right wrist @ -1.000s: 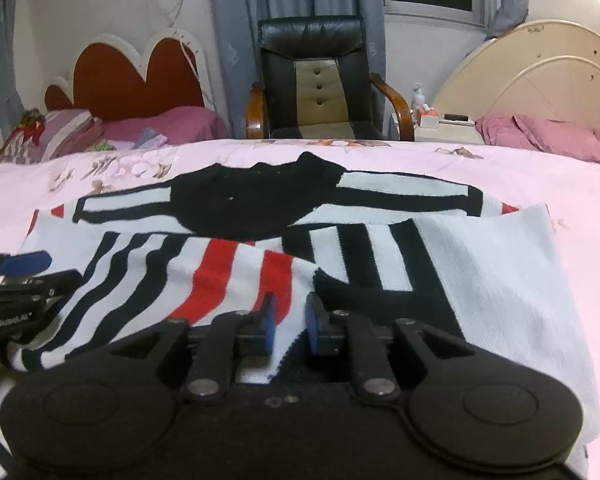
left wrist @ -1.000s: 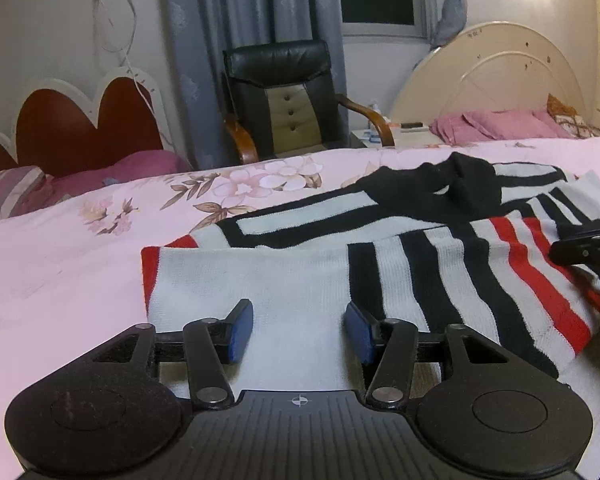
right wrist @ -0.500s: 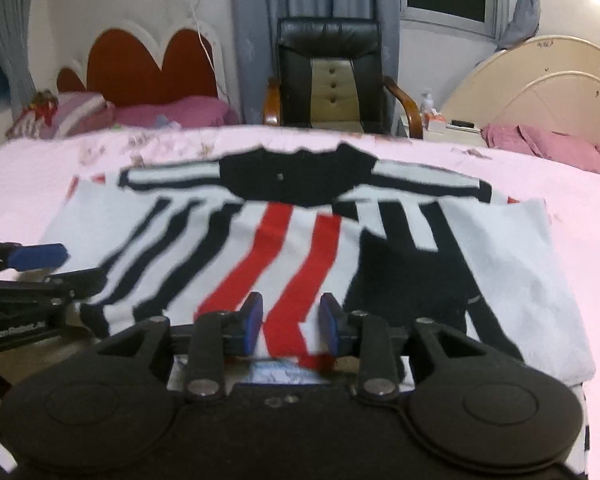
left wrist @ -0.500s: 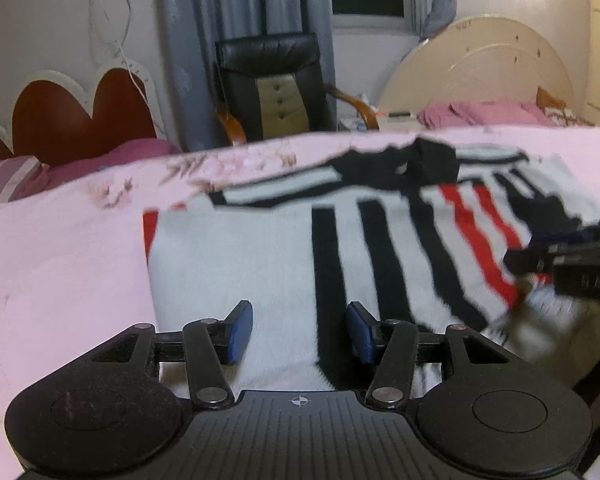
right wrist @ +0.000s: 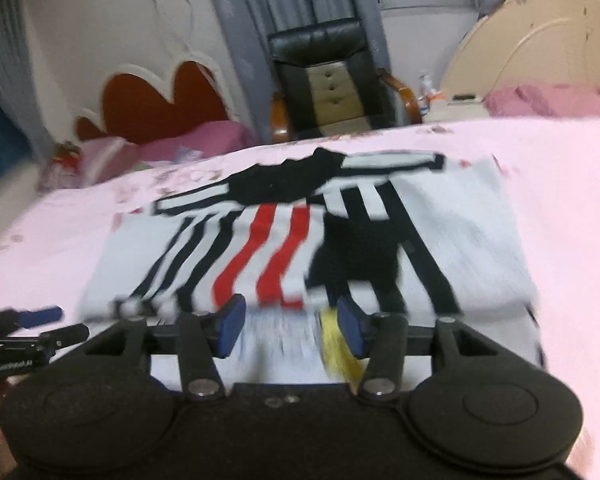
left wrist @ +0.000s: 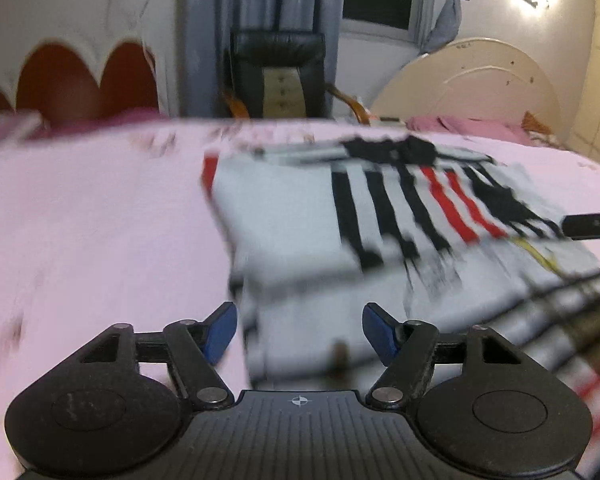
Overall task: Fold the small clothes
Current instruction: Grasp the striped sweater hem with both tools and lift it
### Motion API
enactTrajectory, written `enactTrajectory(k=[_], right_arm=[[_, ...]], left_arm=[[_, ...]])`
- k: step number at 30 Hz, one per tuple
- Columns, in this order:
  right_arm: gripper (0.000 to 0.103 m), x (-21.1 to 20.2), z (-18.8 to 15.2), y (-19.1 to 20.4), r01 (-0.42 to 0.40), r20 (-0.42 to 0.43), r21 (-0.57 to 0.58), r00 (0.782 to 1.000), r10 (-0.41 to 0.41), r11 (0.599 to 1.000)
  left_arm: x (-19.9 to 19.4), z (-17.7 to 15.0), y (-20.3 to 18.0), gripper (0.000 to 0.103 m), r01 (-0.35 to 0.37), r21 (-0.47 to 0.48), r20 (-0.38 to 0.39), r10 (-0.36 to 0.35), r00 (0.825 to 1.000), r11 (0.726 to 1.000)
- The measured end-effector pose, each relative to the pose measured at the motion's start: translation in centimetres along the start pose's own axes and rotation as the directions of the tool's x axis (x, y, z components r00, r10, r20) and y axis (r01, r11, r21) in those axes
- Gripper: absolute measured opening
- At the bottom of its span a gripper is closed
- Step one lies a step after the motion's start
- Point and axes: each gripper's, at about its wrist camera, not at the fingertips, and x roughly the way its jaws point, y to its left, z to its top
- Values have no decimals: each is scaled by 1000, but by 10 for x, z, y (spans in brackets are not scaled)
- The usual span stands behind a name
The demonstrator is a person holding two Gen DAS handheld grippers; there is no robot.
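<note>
A white knit sweater (right wrist: 452, 236) with black and red stripes lies on the pink bedspread (right wrist: 572, 184), its sleeves folded in over the body. It also shows, blurred, in the left wrist view (left wrist: 300, 216). My left gripper (left wrist: 299, 333) is open and empty above the sweater's near left edge. My right gripper (right wrist: 291, 325) is open and empty above the near hem, where a yellow tag (right wrist: 336, 344) shows. The right gripper's tip shows in the left wrist view (left wrist: 592, 224); the left gripper shows in the right wrist view (right wrist: 24, 344).
A black leather armchair (right wrist: 332, 76) stands behind the bed. A red scalloped headboard (right wrist: 156, 104) is at the back left, a cream round headboard (right wrist: 540, 48) with pink bedding at the back right. Bare pink bedspread (left wrist: 92, 248) lies left of the sweater.
Both grippers have opened wider and pulled back and up from the sweater. The right gripper has let go of the hem, which now lies flat. Both views are motion-blurred.
</note>
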Motion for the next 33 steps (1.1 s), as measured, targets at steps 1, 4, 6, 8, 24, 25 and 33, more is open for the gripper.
enactTrajectory(k=[1,4,6,8,24,25,33], right_arm=[[50,-20,-12,-11,-27,-4,15,1000,27,1000],[51,-70,-48,-43,-20,-23,97,999,23,995],[51,-106,-77,-72,-18,-33,213,999,26,977],[53,-135,-106,-99,-52,-29,360,997,67,931],[50,-149,-187,-125,-222,-71,596,943,326,772],[47,-146,-185,-123,-227,-77,585,940,331,779],[6,-154,-171,-105,-181,-123,387,962,245,904]], left_arm=[[-11,-11,3,69,8,-18,-18,-9,1000,1000],[-50,-47,10,65,98,-115,-44,-104,994,988],[-65,-67,16,59,170,-210,-64,-187,980,963],[-76,-92,18,48,241,-324,-79,-280,957,915],[-74,-139,-17,48,335,-552,-27,-418,908,763],[-74,-139,-19,48,334,-548,-21,-412,911,767],[-110,-148,-6,2,388,-512,170,-353,920,766]])
